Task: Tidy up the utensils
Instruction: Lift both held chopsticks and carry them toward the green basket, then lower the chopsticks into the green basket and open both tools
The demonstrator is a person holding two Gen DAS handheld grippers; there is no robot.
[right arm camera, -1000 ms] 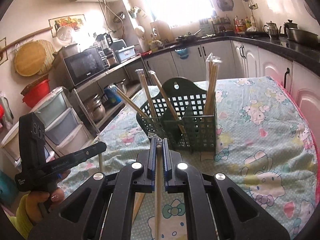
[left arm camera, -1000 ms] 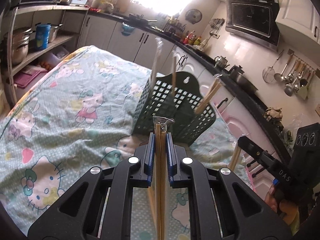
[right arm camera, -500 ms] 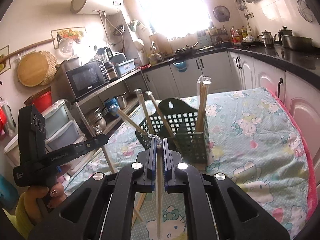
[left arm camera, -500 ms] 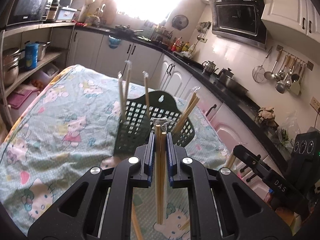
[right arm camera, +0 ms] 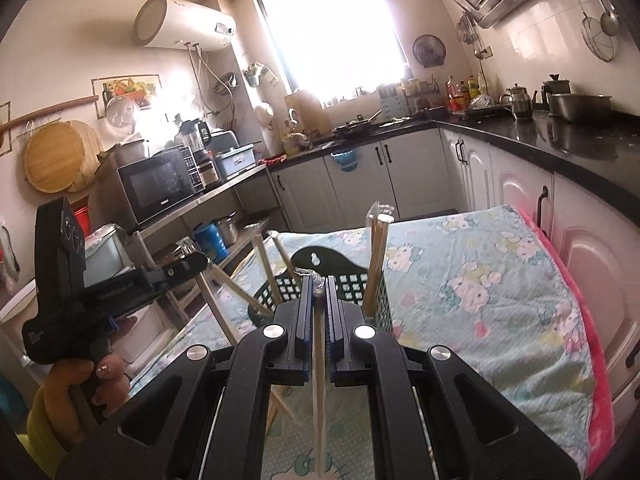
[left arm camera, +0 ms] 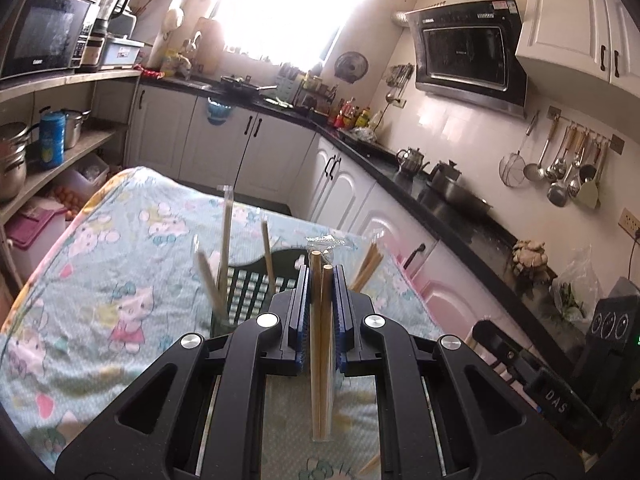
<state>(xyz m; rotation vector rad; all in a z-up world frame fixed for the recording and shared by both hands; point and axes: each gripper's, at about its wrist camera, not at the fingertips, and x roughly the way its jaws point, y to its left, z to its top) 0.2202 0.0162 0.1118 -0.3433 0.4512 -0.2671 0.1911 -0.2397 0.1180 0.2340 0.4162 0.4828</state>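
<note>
Left gripper (left arm camera: pixel 322 280) clamped on wrapped chopstick pair (left arm camera: pixel 321 344), right gripper (right arm camera: pixel 319 292) pinching another wrapped pair (right arm camera: pixel 319 380), green basket (right arm camera: pixel 348 284) beyond.

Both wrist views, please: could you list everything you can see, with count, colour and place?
Utensil basket: one, dark green, on the table, just beyond both grippers.
Wrapped chopstick pairs in the basket: several, pale wood, leaning out at angles.
Tablecloth: one, light blue cartoon print, covering the table.
Microwave: one, black, on the left shelf.
Water heater: one, white, high on the wall.
Hanging ladles: several, metal, on the wall rail.
Left gripper: black, clamped on one wrapped chopstick pair.
Right gripper: black, clamped on another wrapped pair.
</note>
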